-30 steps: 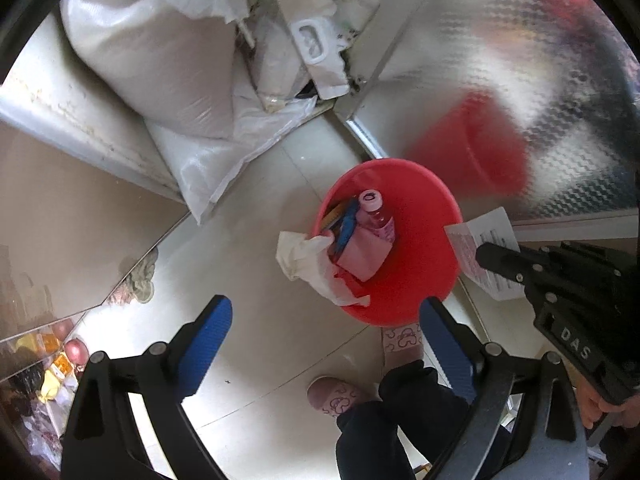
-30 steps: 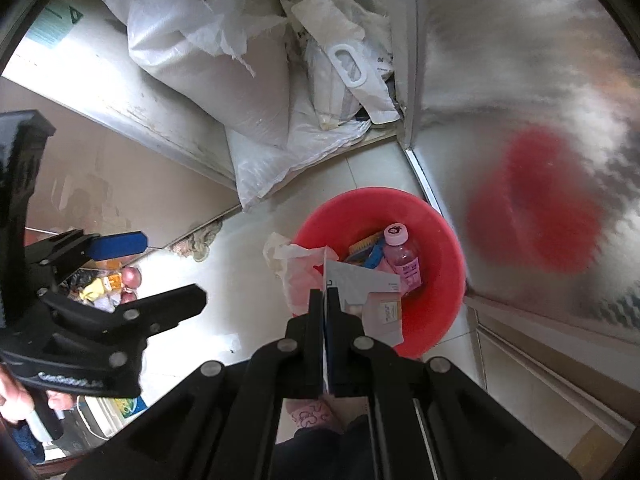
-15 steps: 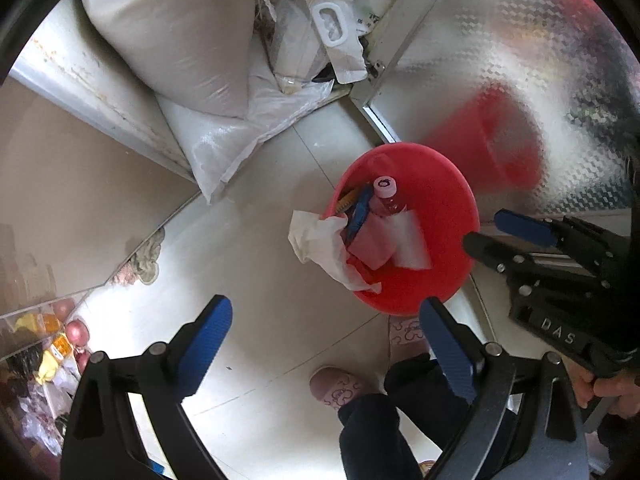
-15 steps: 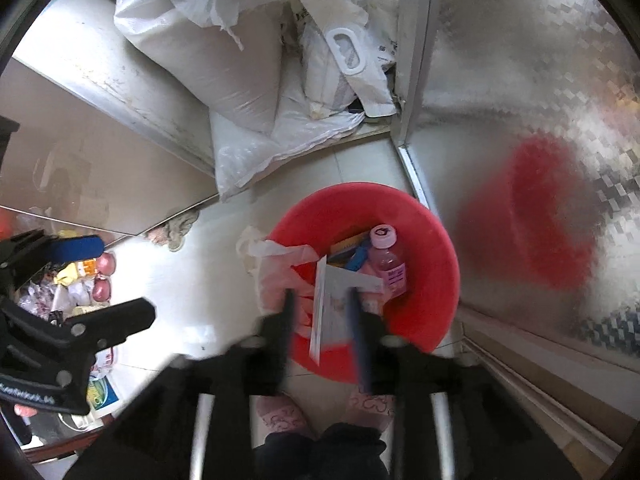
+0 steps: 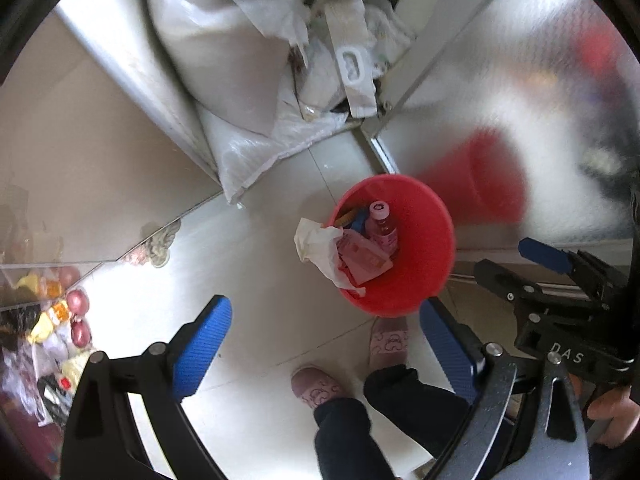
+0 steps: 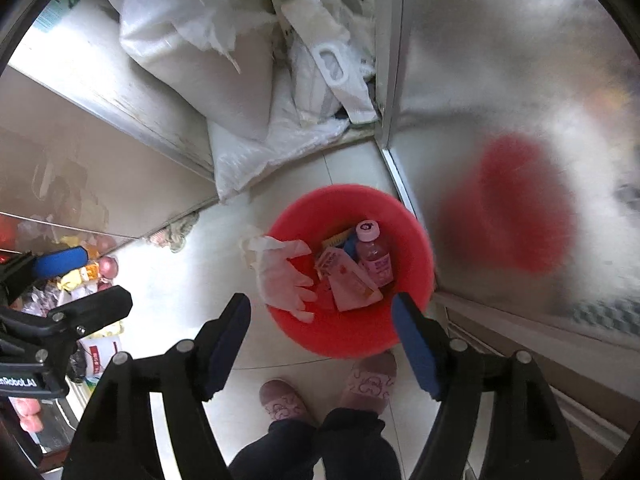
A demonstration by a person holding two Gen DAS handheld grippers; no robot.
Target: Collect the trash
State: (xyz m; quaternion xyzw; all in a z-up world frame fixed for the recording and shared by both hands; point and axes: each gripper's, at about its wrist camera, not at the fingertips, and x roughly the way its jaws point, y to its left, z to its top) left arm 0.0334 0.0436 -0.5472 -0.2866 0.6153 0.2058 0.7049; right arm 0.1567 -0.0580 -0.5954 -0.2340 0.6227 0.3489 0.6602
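A red bucket (image 5: 430, 276) (image 6: 340, 336) stands on the pale tile floor below both grippers. It holds a pink bottle (image 5: 383, 224) (image 6: 374, 258), a printed paper sheet (image 5: 366, 260) (image 6: 348, 282) and other scraps. A white glove (image 5: 318, 242) (image 6: 280, 274) hangs over its left rim. My right gripper (image 6: 320, 304) (image 5: 516, 262) hovers over the bucket, its jaws opening with nothing between them. My left gripper (image 5: 324, 308) (image 6: 76, 284) is open and empty, up above the floor and the bucket's near edge.
White sacks (image 6: 208, 64) and plastic bags (image 5: 348, 60) fill the corner behind the bucket. A textured metal panel (image 6: 500, 80) runs along the right. A person's slippered feet (image 6: 284, 400) stand just before the bucket. Packaged food (image 5: 60, 320) lies at the left, beside a rag (image 5: 158, 246).
My right gripper was shut on the paper sheet, then opened and let it fall into the bucket. Both grippers rose, so the bucket looks smaller in the left wrist view.
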